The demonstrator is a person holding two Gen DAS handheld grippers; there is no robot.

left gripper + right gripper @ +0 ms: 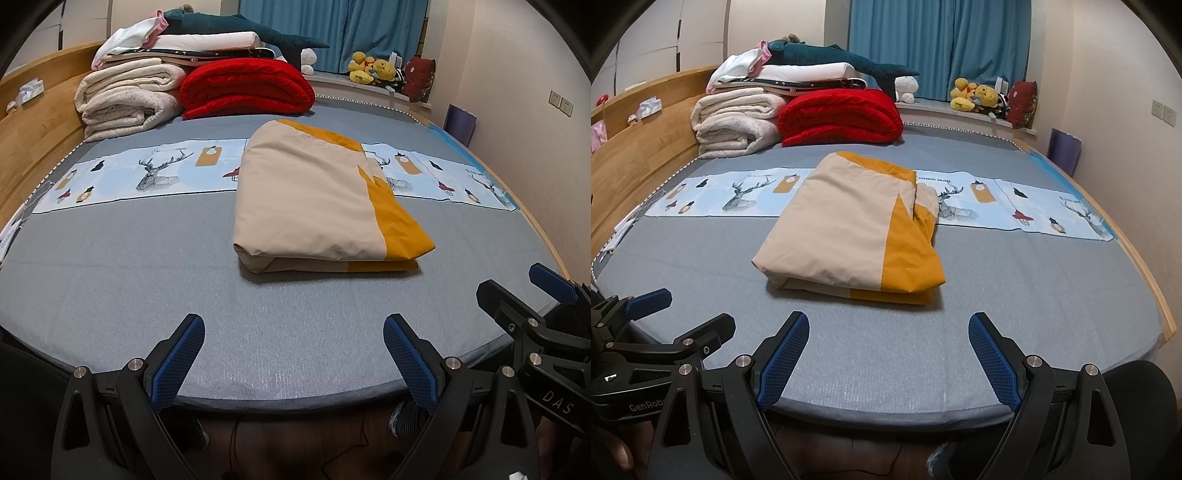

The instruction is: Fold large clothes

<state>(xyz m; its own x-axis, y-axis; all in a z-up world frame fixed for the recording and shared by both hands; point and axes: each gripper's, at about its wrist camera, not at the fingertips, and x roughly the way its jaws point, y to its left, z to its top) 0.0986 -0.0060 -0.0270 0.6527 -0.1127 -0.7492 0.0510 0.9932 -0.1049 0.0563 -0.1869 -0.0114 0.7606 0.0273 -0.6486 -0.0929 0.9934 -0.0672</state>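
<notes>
Lying folded flat, beige-and-mustard cloth [314, 195] on grey bed [110, 277].

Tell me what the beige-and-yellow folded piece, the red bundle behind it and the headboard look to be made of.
Beige-and-yellow folded piece: thin woven fabric, likely cotton, matte; crisp flat creases.
Red bundle: padded, quilted textile with a slight sheen; puffy ribbed folds.
Headboard: light wood or wood veneer, smooth; visible grain. Solid or laminate is unclear.
Both tongs, left and right, hang open, holding nothing.

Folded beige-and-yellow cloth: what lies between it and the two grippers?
Only bare grey bedsheet separates the folded cloth from the open left gripper and open right gripper, as both wrist views show.
</notes>
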